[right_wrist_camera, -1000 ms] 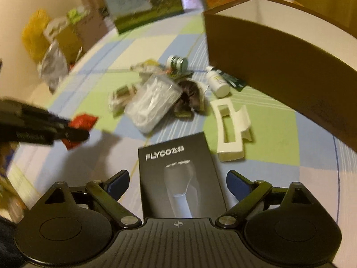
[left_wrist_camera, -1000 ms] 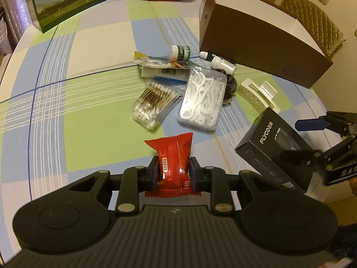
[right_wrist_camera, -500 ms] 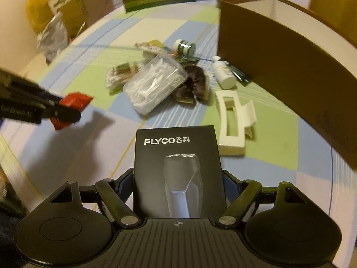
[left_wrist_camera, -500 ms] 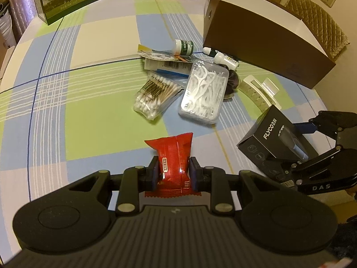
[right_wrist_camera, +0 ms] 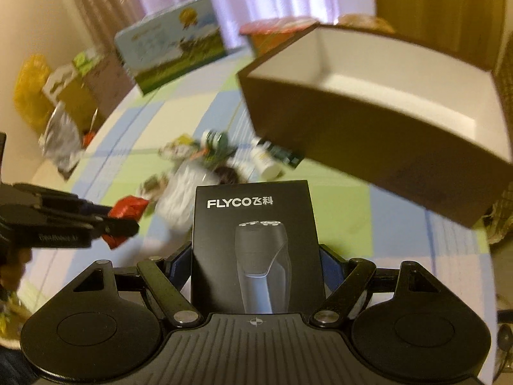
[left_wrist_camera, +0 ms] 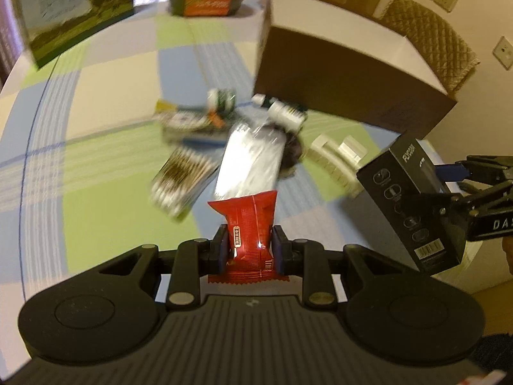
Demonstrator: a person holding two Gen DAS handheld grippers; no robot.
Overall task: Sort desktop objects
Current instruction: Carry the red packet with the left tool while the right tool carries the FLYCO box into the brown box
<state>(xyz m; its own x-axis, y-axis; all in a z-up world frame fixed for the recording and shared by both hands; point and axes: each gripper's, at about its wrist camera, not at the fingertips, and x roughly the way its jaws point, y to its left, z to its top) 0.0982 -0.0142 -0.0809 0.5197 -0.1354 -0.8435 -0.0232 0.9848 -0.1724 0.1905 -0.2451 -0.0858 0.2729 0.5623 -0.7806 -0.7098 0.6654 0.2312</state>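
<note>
Round table under a checked blue, green and cream cloth (left_wrist_camera: 105,147). Open brown cardboard box with white lining (right_wrist_camera: 378,102) stands at two o'clock (nothing visible inside). Black rectangular FLYCO shaver carton (right_wrist_camera: 255,243) is clear of the table, gripped on both sides by the right gripper (right_wrist_camera: 256,268). Red foil snack packet (left_wrist_camera: 250,234) is pinched in the left gripper (left_wrist_camera: 250,247), above the blurred clutter of small toiletries (left_wrist_camera: 231,141) at twelve o'clock.
</note>
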